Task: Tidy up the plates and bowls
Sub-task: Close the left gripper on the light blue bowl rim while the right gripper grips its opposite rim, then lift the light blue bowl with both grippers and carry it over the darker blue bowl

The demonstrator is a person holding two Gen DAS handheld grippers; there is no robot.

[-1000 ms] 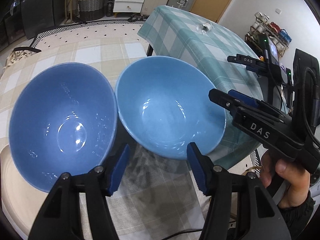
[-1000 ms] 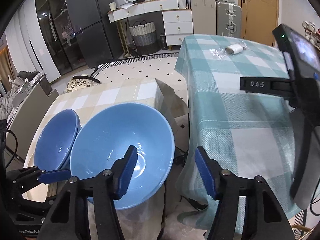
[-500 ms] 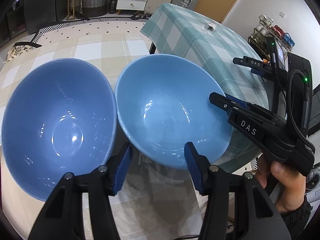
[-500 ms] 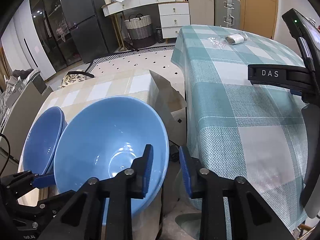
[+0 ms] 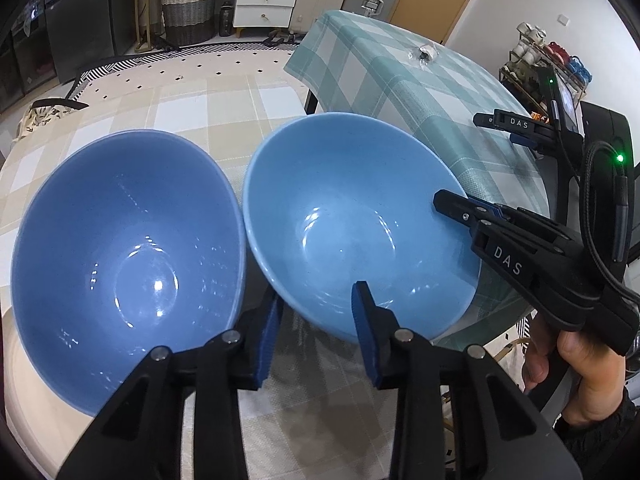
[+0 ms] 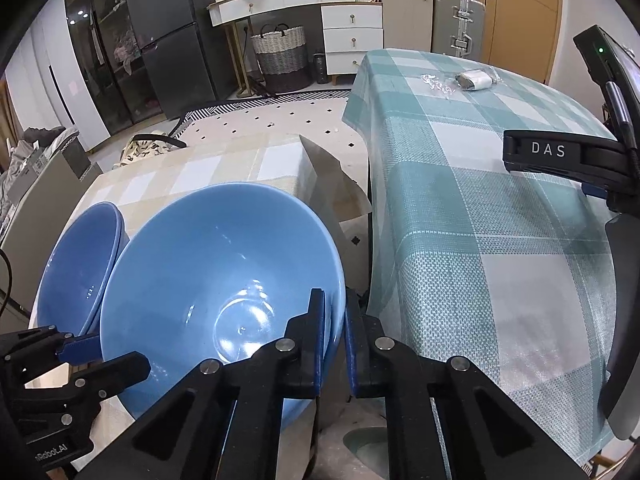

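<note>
Two blue bowls sit side by side on a beige checked table. The darker bowl (image 5: 124, 264) is on the left, also seen in the right wrist view (image 6: 76, 264). The lighter bowl (image 5: 352, 220) is on the right. My right gripper (image 6: 335, 344) is shut on the lighter bowl's (image 6: 216, 288) right rim, one finger inside, one outside; it also shows in the left wrist view (image 5: 464, 210). My left gripper (image 5: 316, 340) is open, its fingers straddling the near rim of the lighter bowl, just by the gap between the bowls.
A second table with a teal checked cloth (image 6: 480, 200) stands close on the right, with a small wrapped item (image 6: 474, 80) at its far end. A gap with floor lies between the tables. A wicker basket (image 5: 188, 8), drawers and suitcases stand at the far wall.
My right gripper has closed from wide open onto the lighter bowl's right rim. My left gripper has narrowed a little and moved closer to the bowls.
</note>
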